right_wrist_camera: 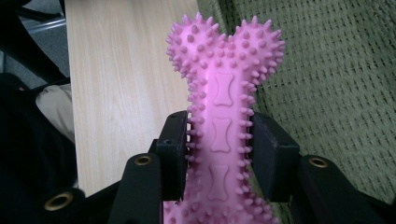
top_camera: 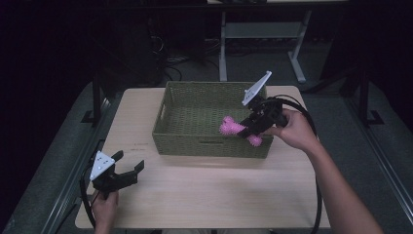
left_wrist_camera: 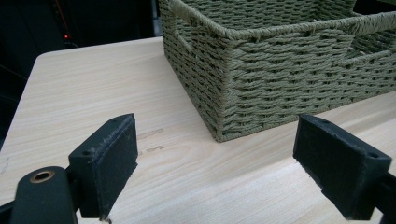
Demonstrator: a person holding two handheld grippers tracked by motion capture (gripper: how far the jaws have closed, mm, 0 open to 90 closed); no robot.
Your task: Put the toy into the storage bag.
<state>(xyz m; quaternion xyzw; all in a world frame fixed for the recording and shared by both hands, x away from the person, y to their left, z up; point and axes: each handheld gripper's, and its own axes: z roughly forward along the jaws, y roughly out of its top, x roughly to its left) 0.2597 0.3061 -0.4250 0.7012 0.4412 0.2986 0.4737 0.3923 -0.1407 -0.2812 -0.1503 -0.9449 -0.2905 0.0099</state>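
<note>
While I check the high view, the green woven basket (top_camera: 195, 122) sits mid-frame on the wooden worktop (top_camera: 204, 195), toward its far edge; dark floor and a metal frame leg (top_camera: 222, 44) lie beyond at the top. Basket interior looks bare apart from the toy. Right claw (top_camera: 247, 130), right of centre, hangs over the basket's near right corner, clamped on a pink spiky bone toy (top_camera: 233, 126); one end sits over the basket interior, the other past the front rim. In the right gripper view the pads pinch the toy's shaft (right_wrist_camera: 219, 135). Left claw (top_camera: 130, 168), lower left, spread wide, holding nothing, above bare worktop, well apart from the basket.
</note>
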